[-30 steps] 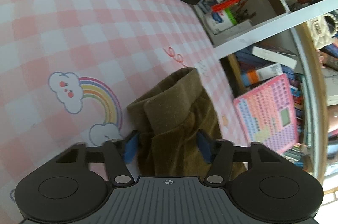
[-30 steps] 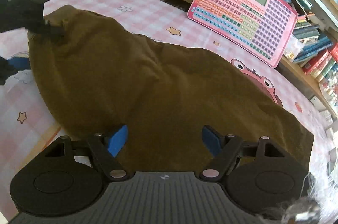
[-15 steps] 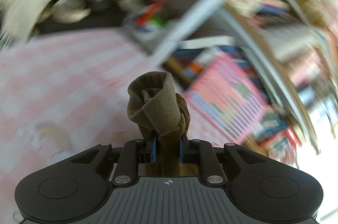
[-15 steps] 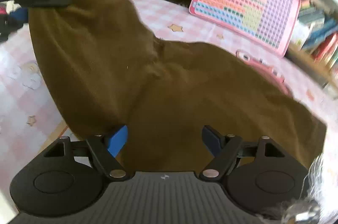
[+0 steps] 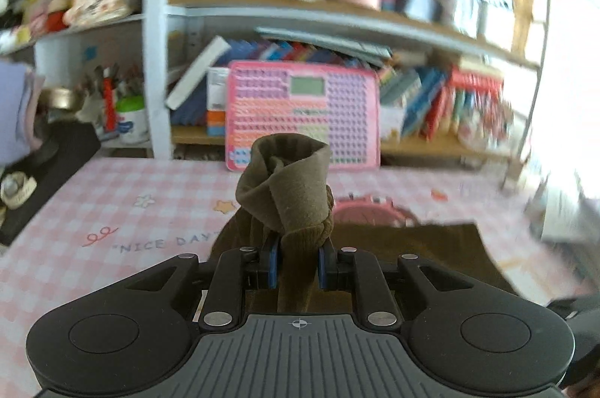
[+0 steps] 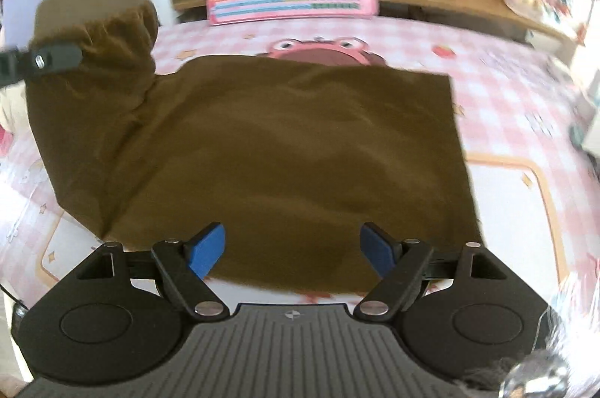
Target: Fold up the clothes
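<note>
Left gripper (image 5: 296,265) jaws clamp the brown garment (image 6: 285,143) cuff, raised at 10 o'clock; right gripper (image 6: 292,250) jaws spread wide, empty, above the hem.

Child's room at home: crammed bookshelves (image 5: 431,34), cartoon-print pink checked tablecloth (image 5: 112,210).

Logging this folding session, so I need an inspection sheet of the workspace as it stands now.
Surface: pink checked tablecloth with cartoon prints.
Job's things: brown garment lies spread on the cloth, its sleeve lifted.
Clutter: pink toy tablet leaning against the shelf; pen cup; watch on a black tray.
Grippers: left gripper shut on the sleeve; right gripper open, over the garment's near edge.
Cables: nothing seen.
Surroundings: bookshelf crammed with books and toys.
</note>
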The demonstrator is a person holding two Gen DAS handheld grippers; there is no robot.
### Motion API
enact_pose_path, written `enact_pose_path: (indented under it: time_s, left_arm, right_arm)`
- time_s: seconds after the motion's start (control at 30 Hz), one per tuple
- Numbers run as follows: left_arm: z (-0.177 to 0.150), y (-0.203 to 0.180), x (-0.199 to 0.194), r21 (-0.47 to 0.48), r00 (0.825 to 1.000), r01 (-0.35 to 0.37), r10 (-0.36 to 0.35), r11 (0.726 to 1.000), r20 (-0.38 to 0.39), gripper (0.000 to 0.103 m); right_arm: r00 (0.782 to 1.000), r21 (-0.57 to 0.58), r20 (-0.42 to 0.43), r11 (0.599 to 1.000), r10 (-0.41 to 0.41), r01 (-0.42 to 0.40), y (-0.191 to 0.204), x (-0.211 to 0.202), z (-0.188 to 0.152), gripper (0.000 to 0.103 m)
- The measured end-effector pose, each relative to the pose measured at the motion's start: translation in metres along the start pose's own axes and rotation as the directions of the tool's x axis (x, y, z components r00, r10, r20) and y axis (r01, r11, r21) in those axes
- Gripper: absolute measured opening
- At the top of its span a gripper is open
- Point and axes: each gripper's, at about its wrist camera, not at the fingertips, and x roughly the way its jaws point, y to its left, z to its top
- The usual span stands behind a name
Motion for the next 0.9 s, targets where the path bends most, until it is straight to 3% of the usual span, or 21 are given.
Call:
enact_pose_path:
  time_s: [0.1,0.2,0.27,0.3,0.37,0.5,0.63,0.8,0.9]
  left_arm:
    - [-0.010,-0.032,0.017,0.073,0.993,-0.003,0.011,0.997,-0.115,0.022]
    - [-0.024,-0.062,0.039,0.124,0.953,0.036,0.004,0.992,-0.303,0.039]
    - [-0.031,-0.074,0.043,0.088,0.925,0.079,-0.040,0.993,-0.378,0.046]
    - [-0.032,-0.076,0.038,0.044,0.923,0.105,-0.081,0.994,-0.376,0.048]
    - [-0.031,-0.074,0.028,-0.021,0.930,0.117,-0.118,0.993,-0.349,0.063]
    - [-0.030,-0.051,0.005,-0.154,0.963,0.027,-0.067,0.988,-0.262,0.071]
    - [-0.029,-0.028,-0.017,-0.290,0.982,-0.061,0.006,0.955,-0.187,0.078]
    - [-0.039,0.007,-0.034,-0.394,0.969,-0.222,0.159,0.892,-0.187,0.079]
    - [-0.046,0.021,-0.040,-0.418,0.959,-0.267,0.196,0.868,-0.205,0.080]
  right_arm:
    - [1.000,0.012,0.005,1.000,0.023,-0.023,-0.019,-0.006,-0.005,0.078]
    - [0.998,0.016,-0.001,0.998,0.058,-0.058,-0.032,-0.006,-0.009,0.078]
    - [0.997,0.024,-0.016,0.997,0.073,-0.072,-0.040,-0.004,-0.013,0.078]
    - [0.997,0.027,-0.023,0.997,0.078,-0.078,-0.044,-0.003,-0.014,0.078]
    - [0.996,0.039,-0.035,0.995,0.088,-0.087,-0.049,-0.002,-0.016,0.078]
    - [0.991,0.043,-0.051,0.991,0.127,-0.125,-0.053,0.005,-0.012,0.078]
    - [0.982,0.058,-0.055,0.982,0.182,-0.179,-0.051,0.011,-0.002,0.079]
    - [0.963,0.150,-0.070,0.957,0.261,-0.249,-0.049,0.023,0.013,0.082]
    - [0.947,0.215,-0.075,0.933,0.312,-0.290,-0.045,0.032,0.023,0.083]
